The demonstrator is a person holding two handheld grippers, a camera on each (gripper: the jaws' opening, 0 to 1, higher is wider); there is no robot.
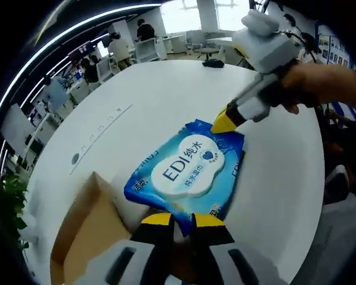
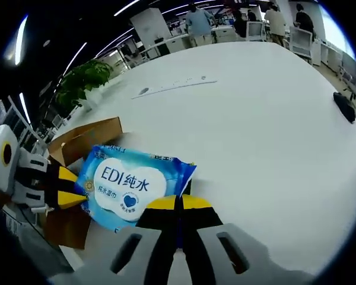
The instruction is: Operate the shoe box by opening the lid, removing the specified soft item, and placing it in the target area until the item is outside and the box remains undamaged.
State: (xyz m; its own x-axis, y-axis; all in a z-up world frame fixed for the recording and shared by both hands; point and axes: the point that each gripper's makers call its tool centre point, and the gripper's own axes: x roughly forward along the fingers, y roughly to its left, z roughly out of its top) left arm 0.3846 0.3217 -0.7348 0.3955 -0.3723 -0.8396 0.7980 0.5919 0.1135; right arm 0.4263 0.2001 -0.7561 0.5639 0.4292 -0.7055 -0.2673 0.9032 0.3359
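Note:
A blue wet-wipe pack [image 1: 187, 172] with a white label is held over the white table [image 1: 166, 101] between both grippers. My left gripper [image 1: 183, 221] is shut on the pack's near edge, its yellow-tipped jaws pinching the blue film. The right gripper [image 1: 224, 123] comes in from the upper right and grips the far corner. In the right gripper view, my right gripper [image 2: 179, 205] is shut on a corner of the pack [image 2: 127, 184], and the left gripper [image 2: 71, 189] clamps the opposite side. The brown cardboard shoe box [image 1: 83, 237] stands open beside the pack [image 2: 86, 139].
A long marked strip [image 2: 175, 85] lies across the table. A small black object [image 2: 344, 107] rests near the far edge. A potted plant [image 2: 86, 77] stands past the table, with people and desks [image 2: 249, 27] behind. A hand [image 1: 320, 83] holds the right gripper.

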